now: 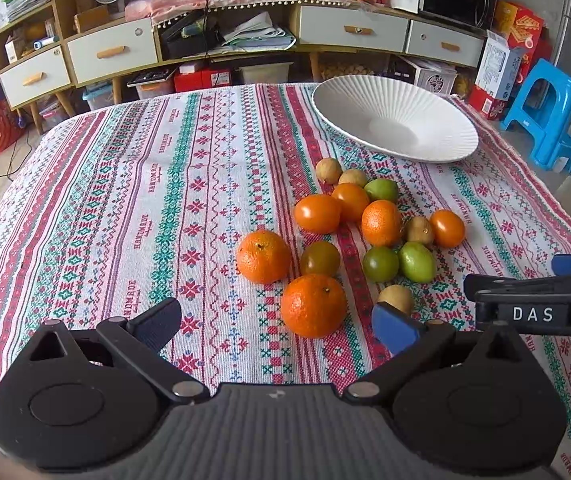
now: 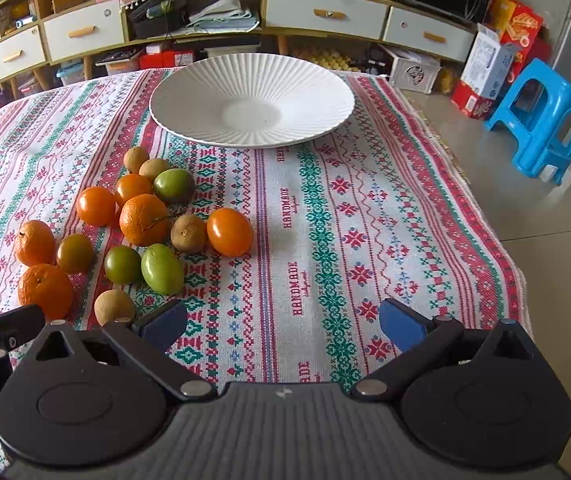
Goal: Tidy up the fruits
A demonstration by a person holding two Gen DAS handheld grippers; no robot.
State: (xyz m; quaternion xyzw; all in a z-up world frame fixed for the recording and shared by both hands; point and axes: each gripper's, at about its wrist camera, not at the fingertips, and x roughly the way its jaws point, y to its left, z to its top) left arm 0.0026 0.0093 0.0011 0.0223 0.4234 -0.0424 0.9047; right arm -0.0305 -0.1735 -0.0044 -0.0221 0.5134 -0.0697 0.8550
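Left wrist view: the left gripper (image 1: 277,326), fingers spread and empty, has an orange (image 1: 313,306) just ahead between them, white plate (image 1: 395,120) far beyond, right.

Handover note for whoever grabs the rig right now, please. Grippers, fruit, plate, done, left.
Left gripper: open, holding nothing, low over the cloth with the nearest orange between its fingers.
Right gripper: open, holding nothing, over bare tablecloth to the right of the fruit.
Fruit pile: all loose on the cloth, oranges, green and brown ones mixed.
White plate: far side of the table, nothing on it.
Done: nothing moved yet. Left: every fruit.
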